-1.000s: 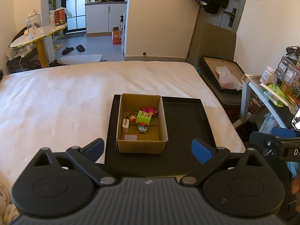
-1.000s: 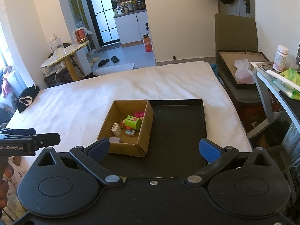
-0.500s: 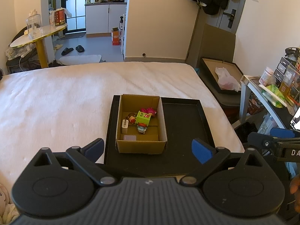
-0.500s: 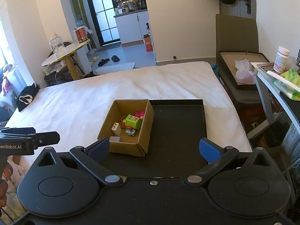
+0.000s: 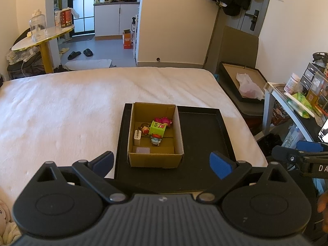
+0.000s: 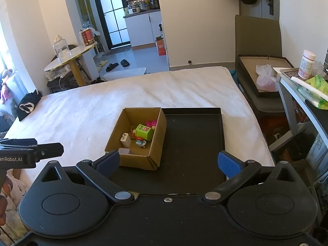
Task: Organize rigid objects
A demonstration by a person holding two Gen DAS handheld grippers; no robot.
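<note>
While both grippers hang above the near edge of a white-covered bed point(image 5: 82, 110), a black tray point(image 5: 205, 135) lies on the bedding with an open cardboard box point(image 5: 155, 160) set in its left part. The left gripper point(image 5: 162, 163) has its blue-padded fingers point(image 5: 220, 164) spread wide and holds nothing; the box sits in view between them, farther off.

Inside the box, from left to right: a white charger plug point(image 5: 137, 137) stands against the left wall; a pale, flat rectangular piece point(image 5: 141, 150) lies near the front wall; a small brown-and-red figure point(image 5: 144, 128) sits behind them; a small figure with a red cap and blue body point(image 5: 156, 139) lies near the middle; a green carton point(image 5: 157, 129) rests just behind it; and a pink toy point(image 5: 164, 121) lies toward the back right corner. The right part of the tray is bare black surface.

Seen from the right wrist, the right gripper point(image 6: 168, 162) likewise has its fingers point(image 6: 228, 163) parted and empty, over the tray's near edge. To the right of the bed, a second black tray point(image 6: 246, 82) lined with cardboard holds a crumpled plastic bag point(image 6: 264, 78), and a white jar point(image 6: 306, 64) stands on a cluttered side worktop point(image 6: 287, 80).
</note>
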